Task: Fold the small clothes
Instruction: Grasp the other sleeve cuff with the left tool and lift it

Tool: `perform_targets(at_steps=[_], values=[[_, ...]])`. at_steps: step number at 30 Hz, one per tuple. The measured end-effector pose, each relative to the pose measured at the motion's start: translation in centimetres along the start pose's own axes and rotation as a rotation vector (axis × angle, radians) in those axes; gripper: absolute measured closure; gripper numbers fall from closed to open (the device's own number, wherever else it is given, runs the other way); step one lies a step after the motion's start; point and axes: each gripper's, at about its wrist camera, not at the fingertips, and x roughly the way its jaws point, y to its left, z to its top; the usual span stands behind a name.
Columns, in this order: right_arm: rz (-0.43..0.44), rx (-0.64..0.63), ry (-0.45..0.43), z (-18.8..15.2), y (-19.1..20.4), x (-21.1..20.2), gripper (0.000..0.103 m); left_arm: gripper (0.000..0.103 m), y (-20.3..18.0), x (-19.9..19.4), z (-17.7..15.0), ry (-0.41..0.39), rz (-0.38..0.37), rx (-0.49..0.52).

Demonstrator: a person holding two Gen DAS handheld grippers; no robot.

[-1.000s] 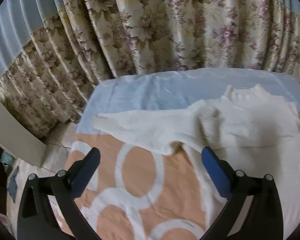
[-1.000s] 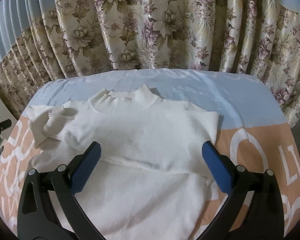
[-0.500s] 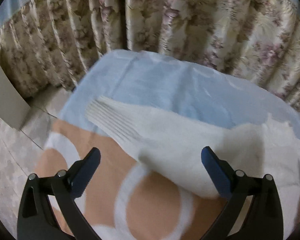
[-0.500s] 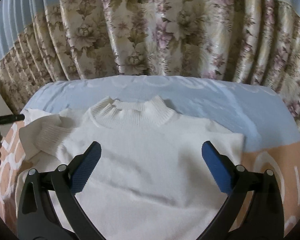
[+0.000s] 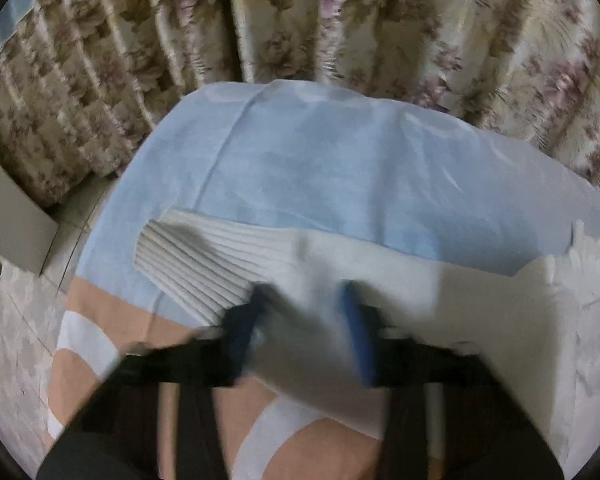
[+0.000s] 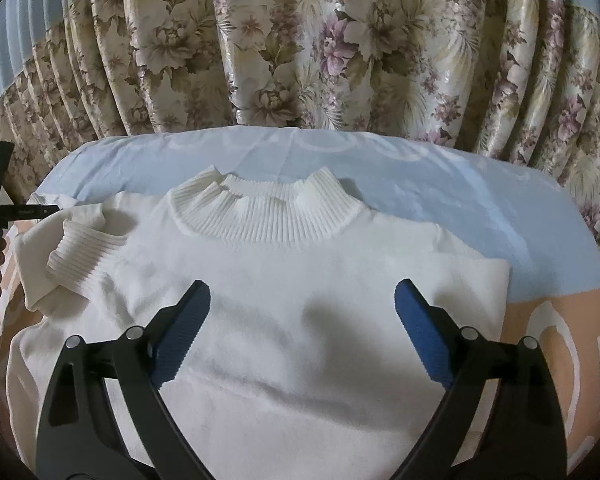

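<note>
Since a second ago the left gripper (image 5: 300,328) has dropped onto the sweater's (image 6: 300,300) outstretched sleeve (image 5: 284,264), jaws closing on it; right gripper (image 6: 302,332) closing slightly, empty, above the sweater's chest on the table (image 6: 480,184). Soft, light knit: pinch near the cuff (image 5: 188,256).

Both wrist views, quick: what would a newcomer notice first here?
The white sweater, spread flat on a blue and orange sheet, fills the right wrist view, ribbed collar toward the floral curtain. In the left wrist view the left hand-held gripper is closing around the outstretched sleeve, just behind its ribbed cuff. The right hand-held gripper hangs open over the chest, starting to close.
</note>
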Motion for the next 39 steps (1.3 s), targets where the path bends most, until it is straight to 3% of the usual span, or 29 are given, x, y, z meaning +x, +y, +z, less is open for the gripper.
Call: perform_targets(at_steps=[2, 5, 11, 15, 17, 21, 23, 26, 28, 30, 32, 35, 39], values=[[0.01, 0.017, 0.001, -0.1, -0.4, -0.1, 0.01, 0.097, -0.5, -0.4, -0.1, -0.002, -0.024, 0.014], [0.026, 0.035, -0.006, -0.2, -0.7, -0.3, 0.01, 0.098, -1.2, -0.8, 0.0, -0.007, -0.039, 0.031], [0.024, 0.057, -0.029, -0.1, -1.8, -1.0, 0.01, 0.098, -3.8, -5.7, 0.6, -0.095, -0.166, 0.058], [0.028, 0.091, -0.041, -0.1, -3.1, -1.8, 0.01, 0.098, -8.7, -9.6, 0.1, -0.14, -0.325, 0.105], [0.027, 0.112, -0.047, -0.2, -4.0, -2.3, 0.01, 0.098, -12.4, -10.7, -0.9, -0.129, -0.429, 0.138], [0.01, 0.14, -0.035, -0.6, -5.7, -2.7, 0.015, 0.098, -19.8, -10.8, -3.4, -0.093, -0.516, 0.215], [0.002, 0.145, -0.024, -0.9, -6.6, -3.0, 0.015, 0.098, -23.5, -9.6, -5.0, -0.034, -0.578, 0.243], [-0.011, 0.155, 0.008, -1.6, -7.5, -3.0, 0.015, 0.098, -27.5, -7.2, -7.2, 0.025, -0.516, 0.326], [-0.005, 0.168, 0.028, -2.1, -8.1, -3.0, 0.015, 0.097, -29.1, -7.1, -8.8, 0.007, -0.414, 0.402], [0.01, 0.173, 0.038, -2.4, -8.2, -3.1, 0.015, 0.096, -29.2, -8.7, -9.8, -0.043, -0.359, 0.451], [0.036, 0.174, 0.042, -2.6, -7.8, -3.1, 0.015, 0.091, -27.8, -10.6, -10.3, -0.075, -0.341, 0.469], [0.087, 0.152, 0.043, -2.3, -6.0, -2.8, 0.015, 0.056, -24.4, -12.0, -10.3, -0.108, -0.287, 0.437], [0.153, 0.101, 0.051, -1.4, -2.9, -2.0, 0.015, 0.056, -20.3, -11.8, -9.3, -0.127, -0.213, 0.365]])
